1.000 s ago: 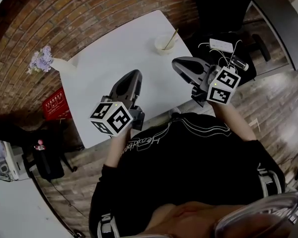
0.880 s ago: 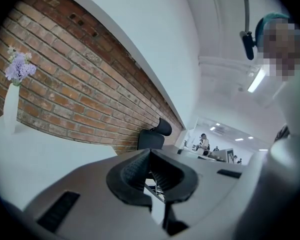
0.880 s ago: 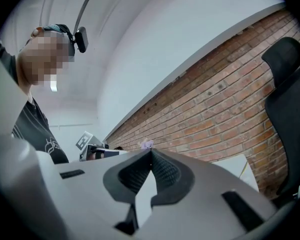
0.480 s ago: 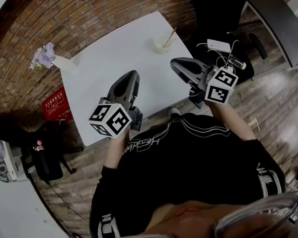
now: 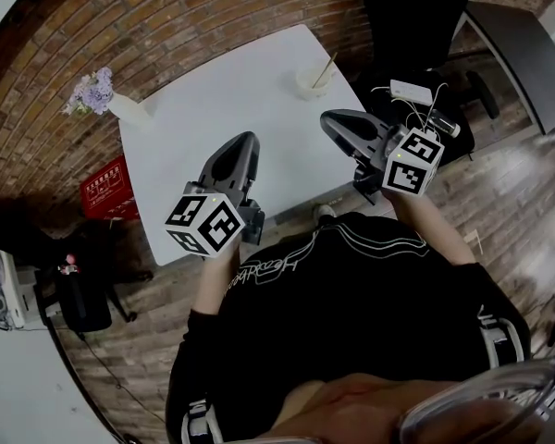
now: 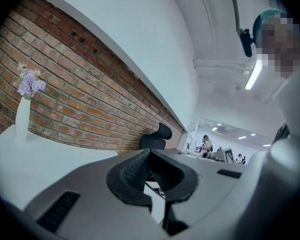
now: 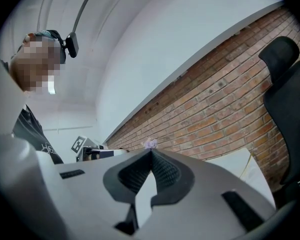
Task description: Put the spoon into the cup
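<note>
Upper centre, on the bench (image 5: 213, 100): cup (image 5: 309, 85), spoon (image 5: 324, 67) leaning inside it.
Left hand-held gripper (image 5: 247, 139): jaws pressed together, empty, mid-frame over the bench.
Right hand-held gripper (image 5: 329, 118): jaws pressed together, empty, right of centre.
Upper left: vase (image 5: 129, 109) of purple flowers.

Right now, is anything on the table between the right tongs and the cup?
Nothing visible: only bare table lies between the right tongs and the cup, where the spoon already stands. The vase sits far left.
</note>
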### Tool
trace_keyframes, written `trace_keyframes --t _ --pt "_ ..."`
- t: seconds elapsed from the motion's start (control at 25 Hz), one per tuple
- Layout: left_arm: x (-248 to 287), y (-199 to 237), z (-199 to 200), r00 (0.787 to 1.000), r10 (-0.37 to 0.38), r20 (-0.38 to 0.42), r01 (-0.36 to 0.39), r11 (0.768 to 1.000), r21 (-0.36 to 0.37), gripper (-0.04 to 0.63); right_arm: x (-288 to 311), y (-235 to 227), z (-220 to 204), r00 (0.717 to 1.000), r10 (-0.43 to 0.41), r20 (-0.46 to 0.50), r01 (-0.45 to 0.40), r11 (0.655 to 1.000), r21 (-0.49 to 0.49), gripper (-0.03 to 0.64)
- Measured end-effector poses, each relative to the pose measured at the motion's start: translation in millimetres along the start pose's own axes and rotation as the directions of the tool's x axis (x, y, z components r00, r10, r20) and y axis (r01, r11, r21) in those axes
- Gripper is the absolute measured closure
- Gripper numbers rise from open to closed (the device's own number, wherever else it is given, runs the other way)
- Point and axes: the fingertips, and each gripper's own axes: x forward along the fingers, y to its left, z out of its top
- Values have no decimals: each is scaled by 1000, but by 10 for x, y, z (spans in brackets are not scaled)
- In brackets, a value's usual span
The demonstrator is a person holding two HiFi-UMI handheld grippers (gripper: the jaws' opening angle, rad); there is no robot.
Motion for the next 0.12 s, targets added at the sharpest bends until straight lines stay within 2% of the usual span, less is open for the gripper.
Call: trace_keyframes --t 0.12 --pt "-67 -7 -4 1000 0 1 0 1000 -3 591 3 54 -19 1000 -1 -3 1 1000 0 620"
